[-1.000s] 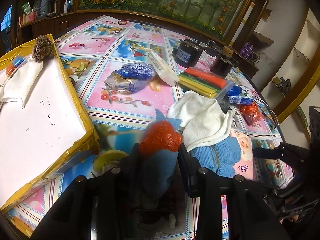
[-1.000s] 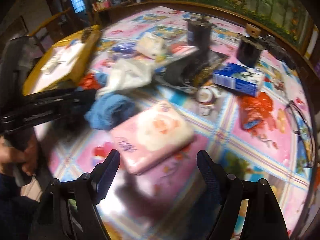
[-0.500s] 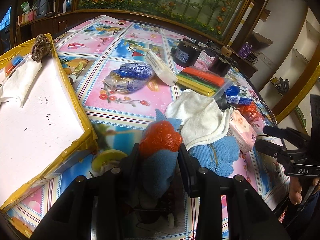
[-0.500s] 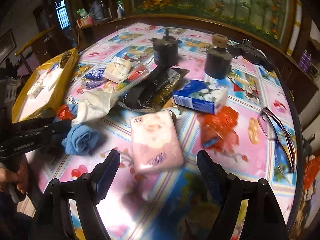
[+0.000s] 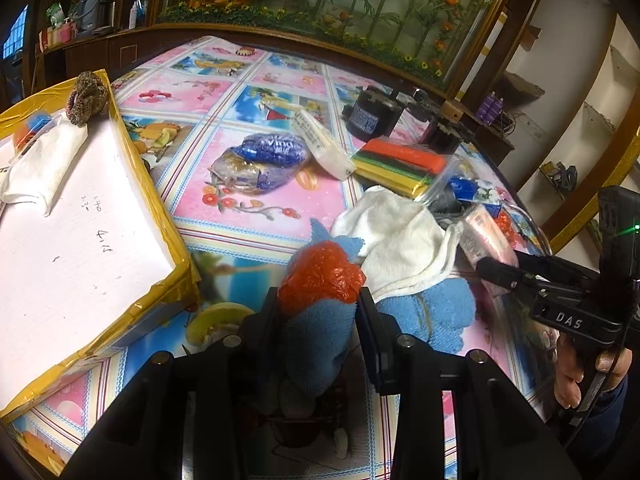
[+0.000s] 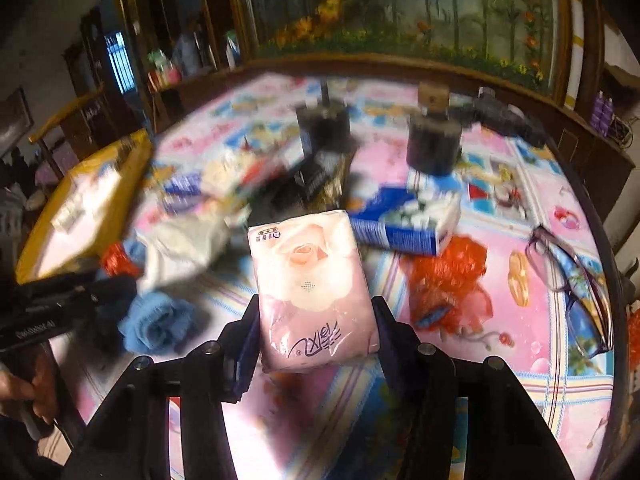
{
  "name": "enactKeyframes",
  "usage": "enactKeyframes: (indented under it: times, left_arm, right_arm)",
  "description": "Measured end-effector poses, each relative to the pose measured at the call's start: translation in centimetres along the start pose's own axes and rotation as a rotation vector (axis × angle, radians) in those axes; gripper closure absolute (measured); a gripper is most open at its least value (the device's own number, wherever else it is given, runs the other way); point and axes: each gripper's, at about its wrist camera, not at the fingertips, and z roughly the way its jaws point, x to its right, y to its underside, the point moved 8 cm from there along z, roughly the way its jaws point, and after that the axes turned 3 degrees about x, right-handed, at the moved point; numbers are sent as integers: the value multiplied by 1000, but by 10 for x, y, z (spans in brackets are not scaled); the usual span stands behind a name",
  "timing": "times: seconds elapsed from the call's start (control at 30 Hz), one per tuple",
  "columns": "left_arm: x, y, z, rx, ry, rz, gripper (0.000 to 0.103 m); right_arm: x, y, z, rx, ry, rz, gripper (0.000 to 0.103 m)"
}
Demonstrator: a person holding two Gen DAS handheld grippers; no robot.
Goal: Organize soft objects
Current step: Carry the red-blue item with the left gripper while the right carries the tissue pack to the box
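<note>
In the right wrist view, the right gripper [image 6: 316,324] has just closed its jaws onto the pink tissue pack [image 6: 310,280], which fills the lower centre of the frame, both pads pressing its sides. Behind it, at centre right, lies a blue tissue box [image 6: 404,226]. In the left wrist view, the left gripper [image 5: 320,312] clamps narrowly on a blue cloth [image 5: 320,340] topped by an orange wrapper [image 5: 322,276], low in the frame. A yellow-edged tray [image 5: 160,208] occupies the left side.
</note>
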Motion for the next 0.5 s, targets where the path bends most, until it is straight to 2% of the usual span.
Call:
enactKeyframes:
  times: [0.13, 0.3, 0.5]
  left_arm:
    - [4, -4, -9, 51, -8, 22, 68]
    - [2, -6, -13, 71, -13, 25, 68]
    - [-4, -10, -24, 81, -7, 7, 68]
  right_arm:
    - [-15, -10, -13, 73, -73, 19, 47]
    - [-47, -20, -9, 88, -164, 62, 47]
    - [-78, -42, -12, 139, -192, 49, 47]
